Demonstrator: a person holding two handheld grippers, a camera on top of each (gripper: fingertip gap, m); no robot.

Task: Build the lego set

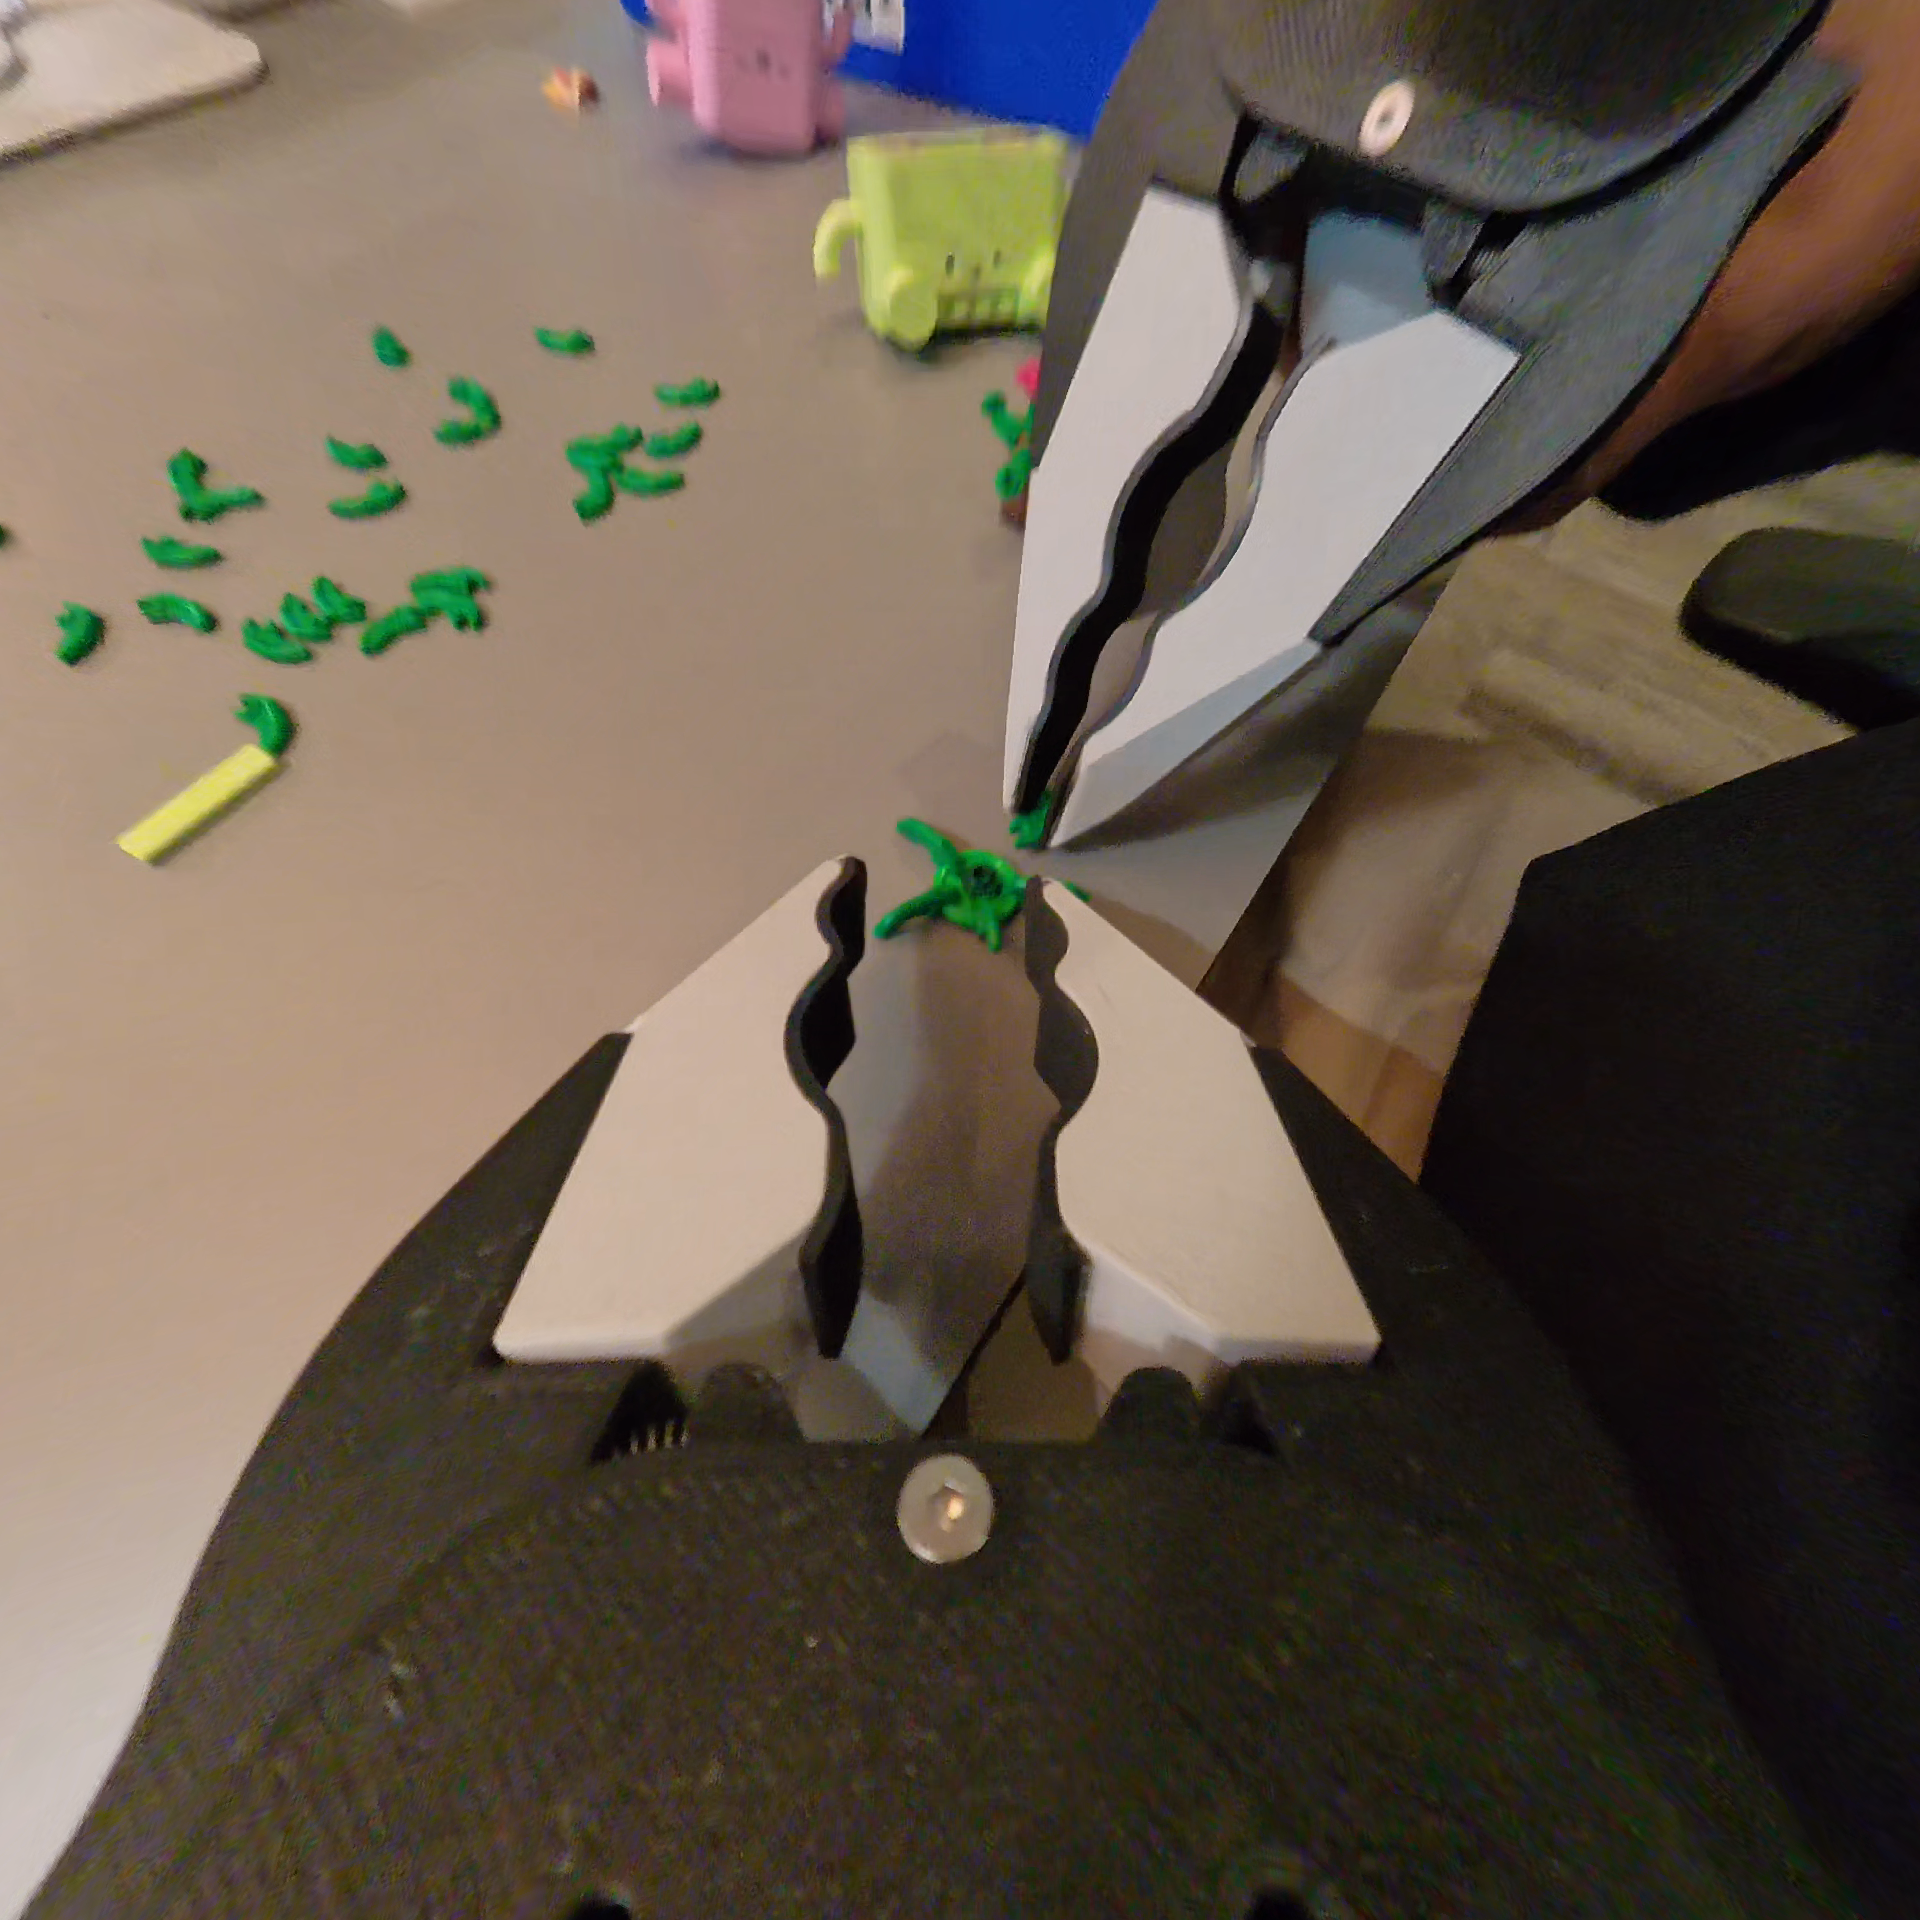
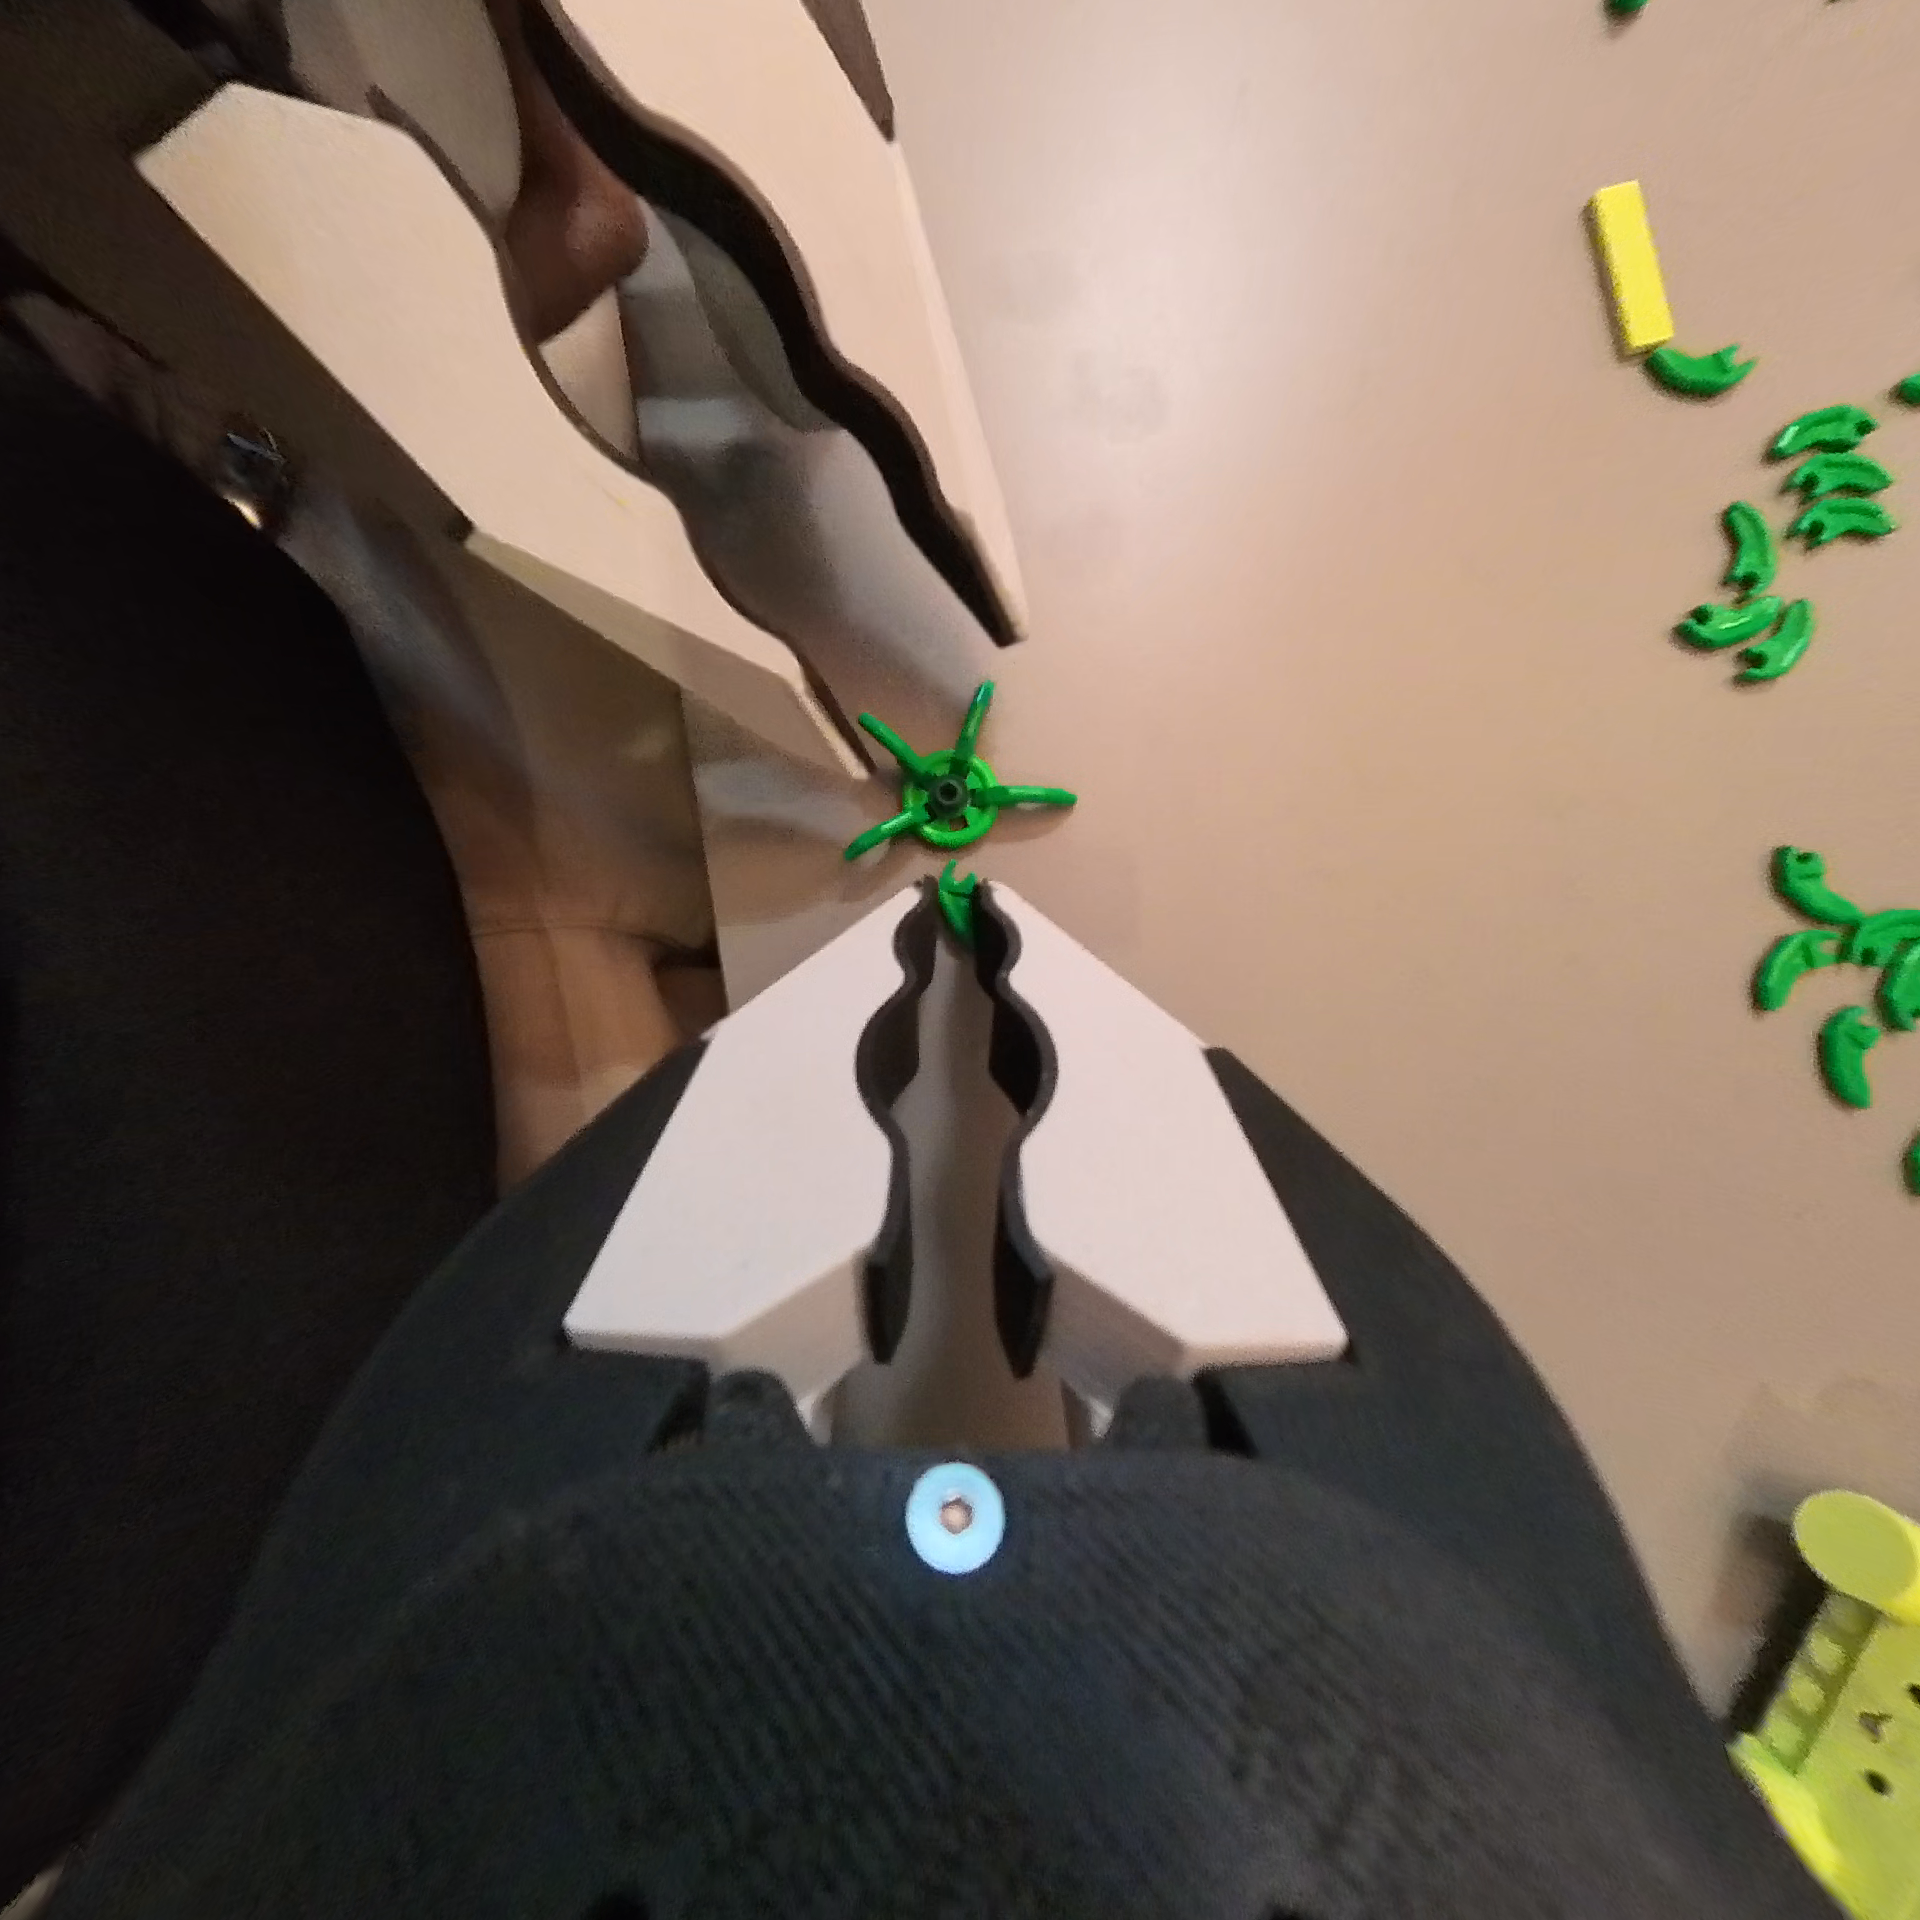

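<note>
A small green hub with several thin leaf spokes [image 1: 966, 894] sits between the tips of my left gripper [image 1: 948, 878], which is closed in on it and holds it above the tan table near the table's edge. The hub also shows in the right wrist view [image 2: 948, 798], just beyond my right gripper [image 2: 956, 888]. My right gripper is shut on a single small green leaf piece [image 2: 954, 902], its tip almost touching the hub. In the left wrist view the right gripper [image 1: 1039, 821] comes down from the upper right with the leaf [image 1: 1031, 828] at its tip.
Several loose green leaf pieces [image 1: 312, 613] lie scattered on the table [image 1: 571, 831], with a yellow bar [image 1: 197, 800] beside them. A lime-green block figure [image 1: 956, 239], a pink figure [image 1: 743, 73] and a blue box [image 1: 987, 52] stand farther back. A black chair [image 1: 1714, 1143] is at the right. Less than 4 cm separates the two grippers' tips. Left tips and right tips are each some 15 cm from the yellow bar [image 1: 197, 800].
</note>
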